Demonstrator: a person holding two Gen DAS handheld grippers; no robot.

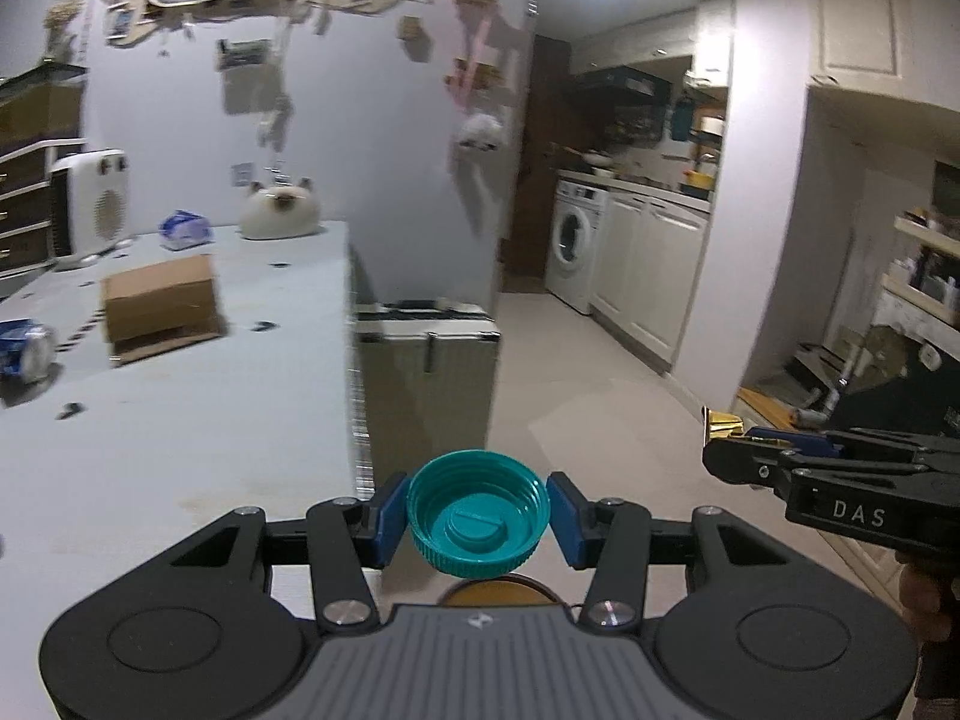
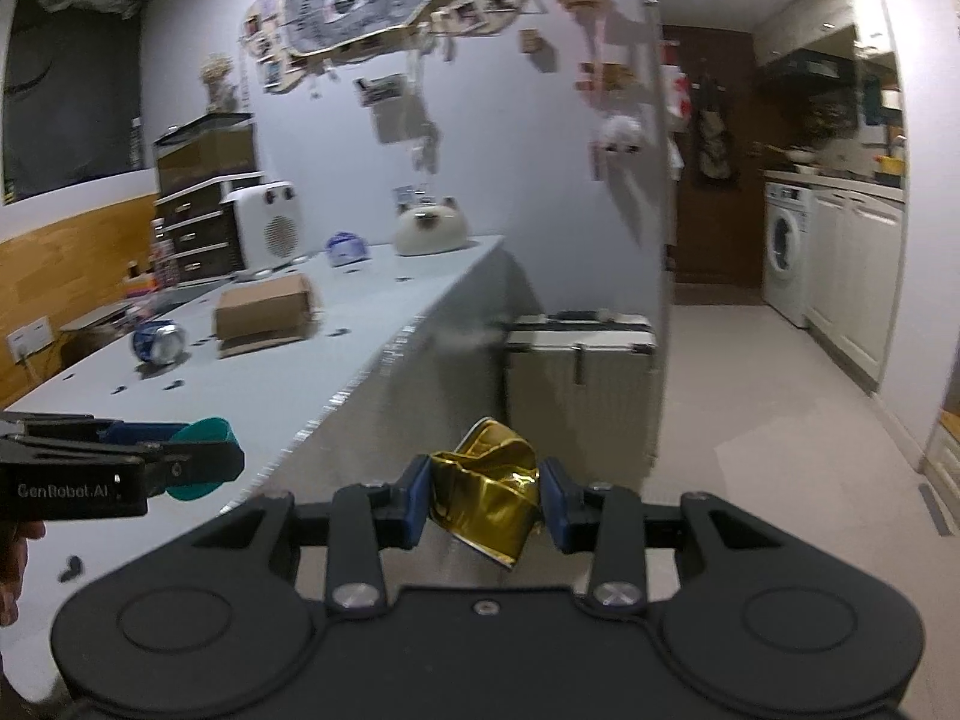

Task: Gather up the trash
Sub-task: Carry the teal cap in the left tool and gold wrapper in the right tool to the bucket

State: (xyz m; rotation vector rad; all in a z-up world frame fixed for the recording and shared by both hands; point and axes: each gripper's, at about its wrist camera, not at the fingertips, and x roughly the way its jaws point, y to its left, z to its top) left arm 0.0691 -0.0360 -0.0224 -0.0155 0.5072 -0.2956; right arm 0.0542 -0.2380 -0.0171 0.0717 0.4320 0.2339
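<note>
- The left gripper is clamped on a teal screw cap, just off the table's near corner.
- The right gripper pinches crumpled gold foil, further from the table.
- A crushed can, a cardboard box and perhaps a wrapper remain on the table.
- Keep both grips firm in transit; no bin is in view.

Both tongs clamped, side by side

Left tongs and right tongs point forward and slightly downward, blue pads pressed on their loads; a hand grips the right handle.
</note>
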